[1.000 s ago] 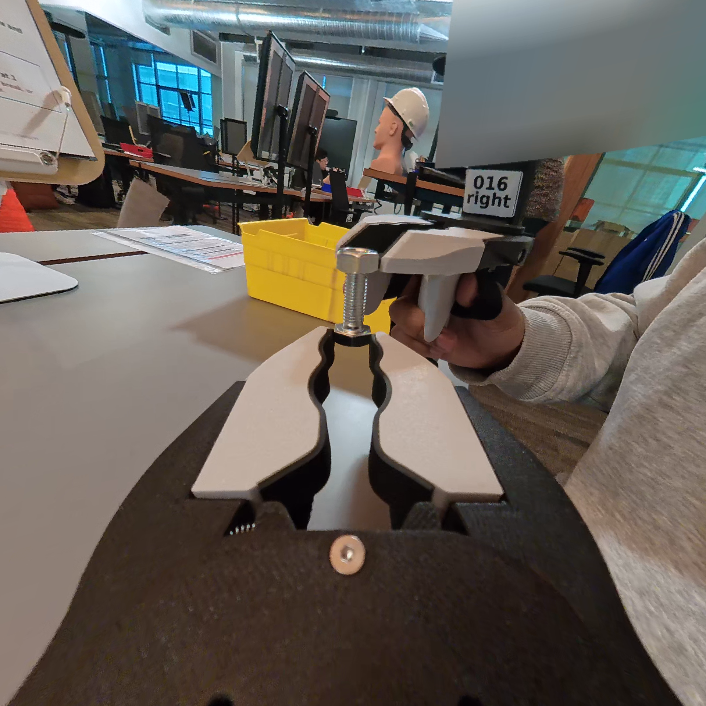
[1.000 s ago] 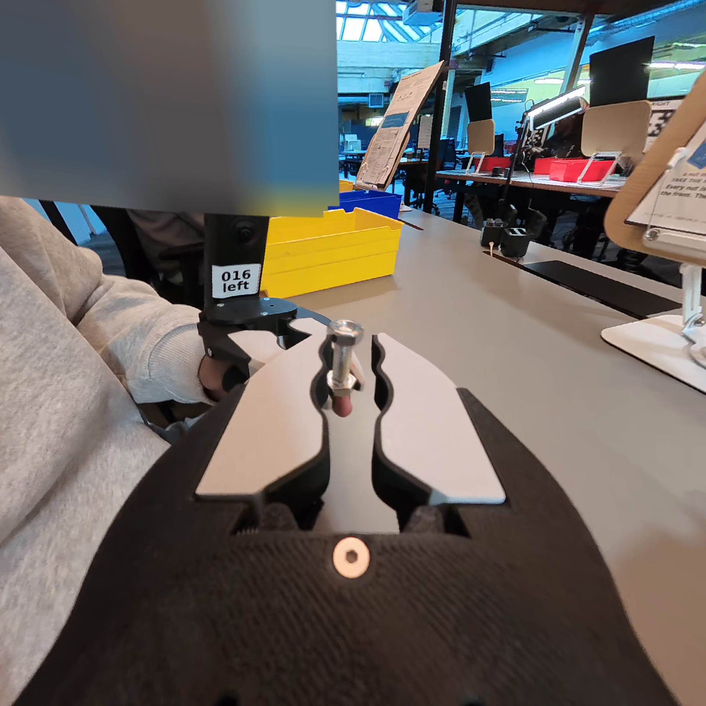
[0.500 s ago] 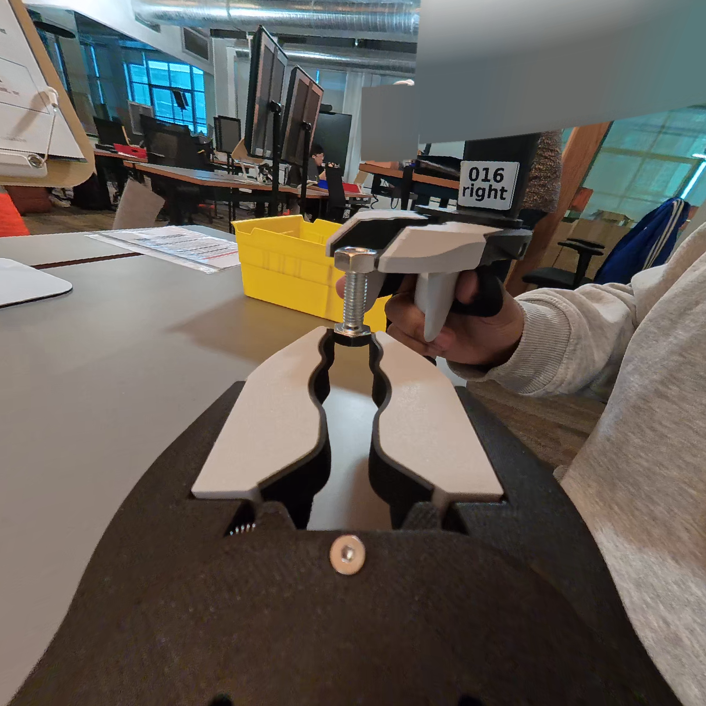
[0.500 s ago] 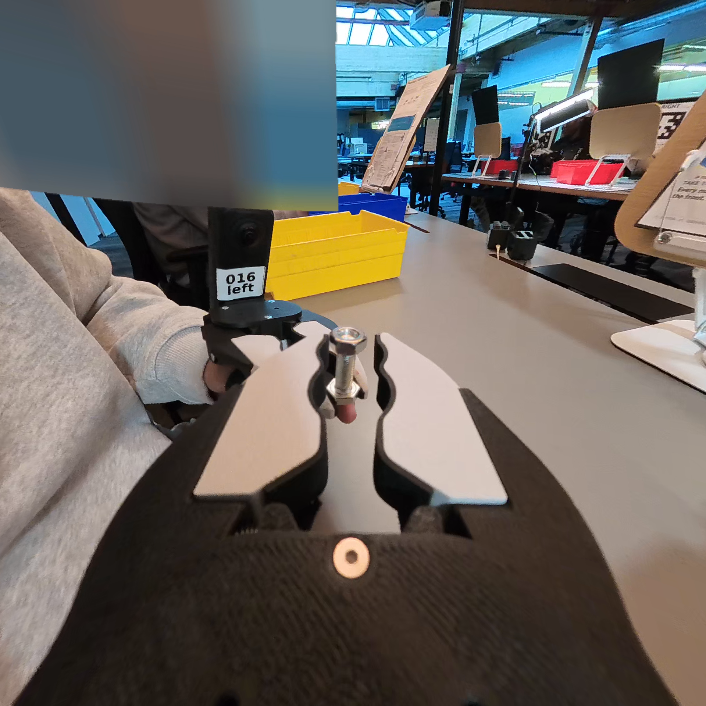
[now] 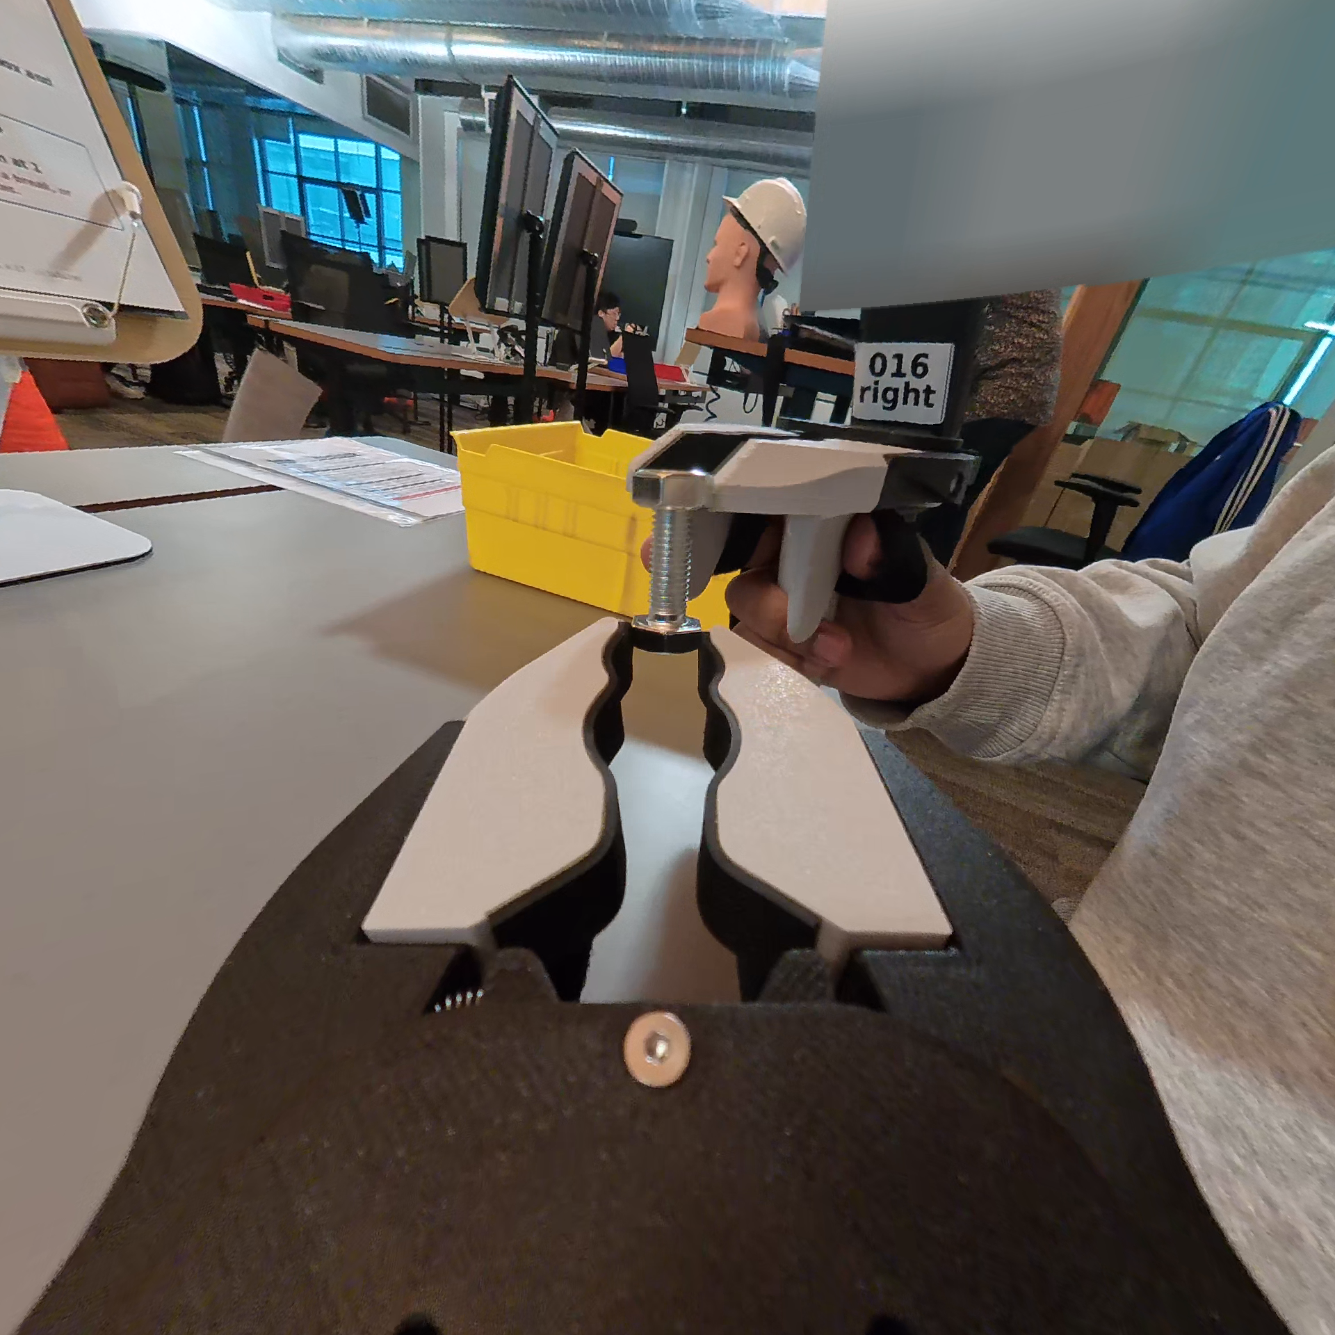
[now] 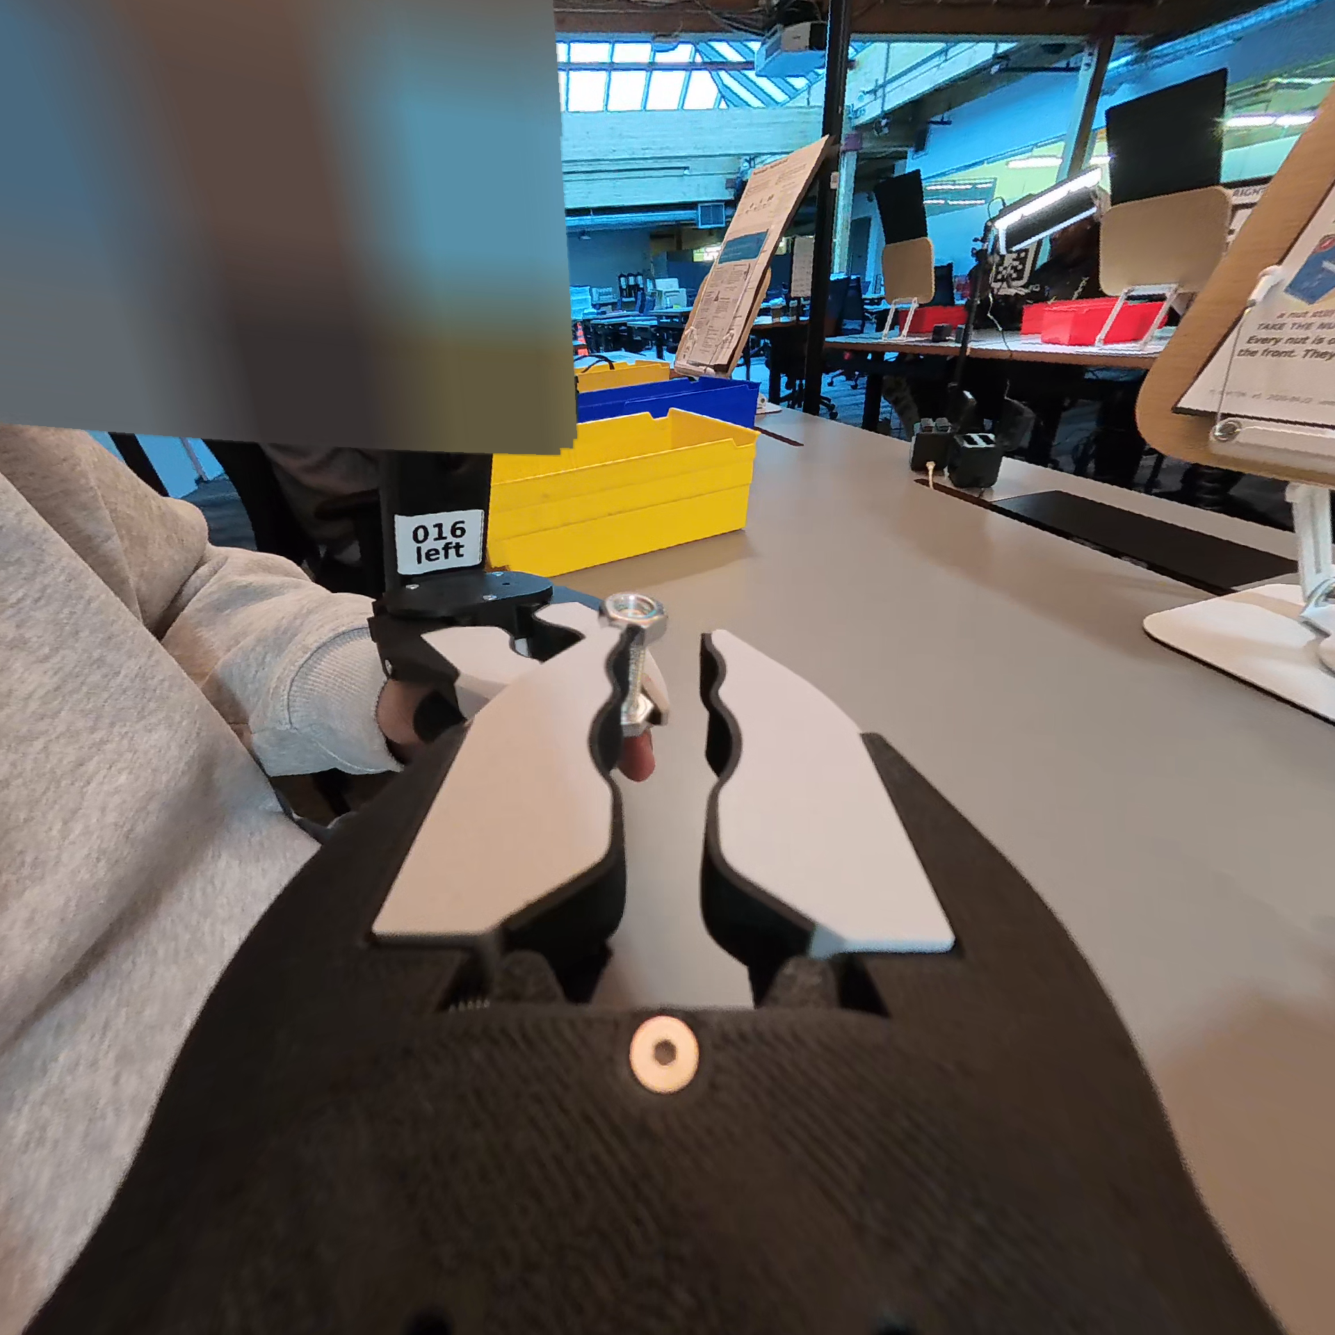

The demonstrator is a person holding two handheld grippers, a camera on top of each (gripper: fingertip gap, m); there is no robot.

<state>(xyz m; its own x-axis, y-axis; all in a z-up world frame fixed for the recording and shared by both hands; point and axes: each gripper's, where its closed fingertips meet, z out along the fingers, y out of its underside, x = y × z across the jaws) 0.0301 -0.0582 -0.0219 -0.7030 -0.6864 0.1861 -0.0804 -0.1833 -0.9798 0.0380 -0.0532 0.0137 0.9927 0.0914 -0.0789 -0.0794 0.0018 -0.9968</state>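
Note:
My left gripper (image 5: 664, 639) is shut on a silver hex nut (image 5: 664, 623) at its fingertips. A silver bolt (image 5: 670, 556) stands upright out of the nut, with its head at the top. The right gripper (image 5: 675, 473), held in a hand with a grey sleeve, reaches in from the right at the bolt head. In the right wrist view my right gripper (image 6: 659, 639) has its fingers slightly apart. The bolt (image 6: 632, 664) lies against the left finger, and a gap shows between it and the right finger. Both grippers are above the grey table (image 5: 217, 686).
A yellow bin (image 5: 549, 520) stands on the table just behind the grippers, and also shows in the right wrist view (image 6: 621, 498) with a blue bin (image 6: 664, 401) behind it. Clipboard stands with white bases (image 5: 65, 534) (image 6: 1242, 643), a paper sheet (image 5: 332, 469) and a black mat (image 6: 1141, 534) are farther off. Less than 4 cm separates the two grippers' tips.
The right wrist view has tilted and closed in. The bolt now leans against the right gripper's left finger instead of sitting between the tips. The left gripper still holds the nut.

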